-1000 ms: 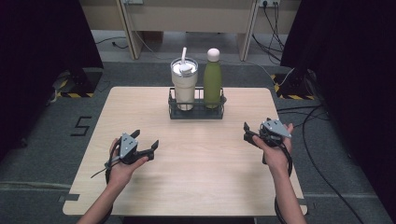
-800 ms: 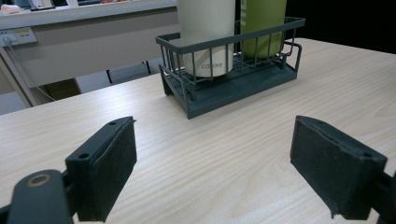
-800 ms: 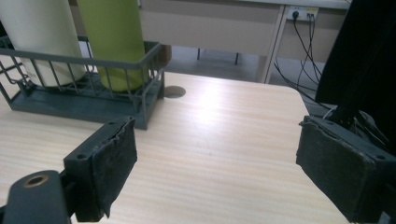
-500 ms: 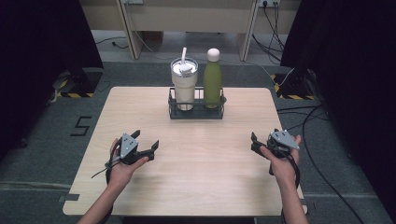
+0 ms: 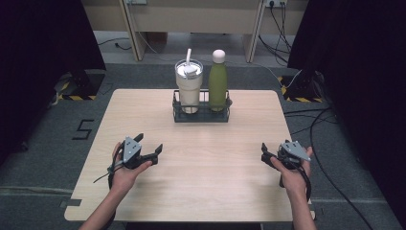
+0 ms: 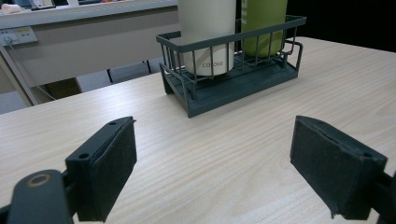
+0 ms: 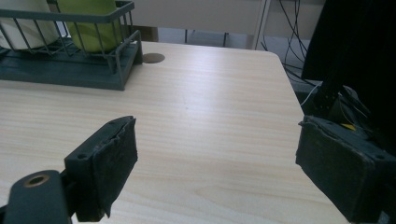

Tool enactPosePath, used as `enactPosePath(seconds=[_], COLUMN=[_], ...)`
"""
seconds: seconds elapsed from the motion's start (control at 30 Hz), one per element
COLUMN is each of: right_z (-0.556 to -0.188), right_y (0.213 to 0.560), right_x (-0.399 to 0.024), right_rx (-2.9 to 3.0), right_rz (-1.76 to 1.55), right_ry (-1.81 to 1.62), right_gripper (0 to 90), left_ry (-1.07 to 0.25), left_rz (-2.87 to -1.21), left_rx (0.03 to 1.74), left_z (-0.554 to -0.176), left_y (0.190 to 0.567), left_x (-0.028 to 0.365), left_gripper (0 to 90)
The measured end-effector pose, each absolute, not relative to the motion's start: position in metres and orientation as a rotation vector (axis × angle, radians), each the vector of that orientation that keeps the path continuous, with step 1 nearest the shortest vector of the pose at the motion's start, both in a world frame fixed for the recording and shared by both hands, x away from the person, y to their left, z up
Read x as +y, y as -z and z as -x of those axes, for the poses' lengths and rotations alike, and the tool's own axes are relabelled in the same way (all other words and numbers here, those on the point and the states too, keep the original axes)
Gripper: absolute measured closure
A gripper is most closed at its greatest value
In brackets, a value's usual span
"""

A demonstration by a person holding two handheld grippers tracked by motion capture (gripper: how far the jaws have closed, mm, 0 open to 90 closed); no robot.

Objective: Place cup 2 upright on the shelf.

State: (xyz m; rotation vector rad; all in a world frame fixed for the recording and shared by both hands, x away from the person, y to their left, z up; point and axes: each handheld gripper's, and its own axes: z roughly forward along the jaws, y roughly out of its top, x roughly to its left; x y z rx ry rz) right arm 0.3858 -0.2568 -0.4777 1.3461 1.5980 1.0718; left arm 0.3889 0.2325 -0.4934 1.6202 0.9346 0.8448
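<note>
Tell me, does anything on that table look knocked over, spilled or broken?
Nothing stands out. The cream tumbler and the green bottle stand upright side by side in the dark wire rack at the far side of the wooden table. No spill shows on the wood.

Setting: lab or test room fitted for recording. Pale wooden table (image 5: 143,120) at centre of the frame on grey carpet; black curtains (image 5: 43,57) fill the left and right edges. Yellow-and-black hazard tape (image 5: 72,97) on the floor at mid left and mid right. Loose cables (image 5: 316,120) at right; wall sockets (image 5: 277,2) at the top edge. A figure 5 (image 5: 84,129) marked on the floor, left.
</note>
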Motion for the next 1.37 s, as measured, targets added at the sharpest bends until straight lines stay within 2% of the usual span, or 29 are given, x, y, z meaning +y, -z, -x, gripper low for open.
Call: enactPosePath(seconds=[1.0, 1.37], right_z=[-0.364, -0.362], right_y=[0.502, 0.499], right_x=[-0.274, -0.272], right_rx=[1.553, 1.557], right_rz=[-1.433, -1.422], right_ry=[-1.064, -1.093], right_gripper=[13.7, 12.6], left_ry=[-0.839, -0.832], left_rz=[-1.630, -1.640], left_rx=[0.935, 0.928], left_z=[-0.389, -0.389], left_y=[0.497, 0.498], left_x=[0.231, 0.228], left_gripper=[13.9, 13.9])
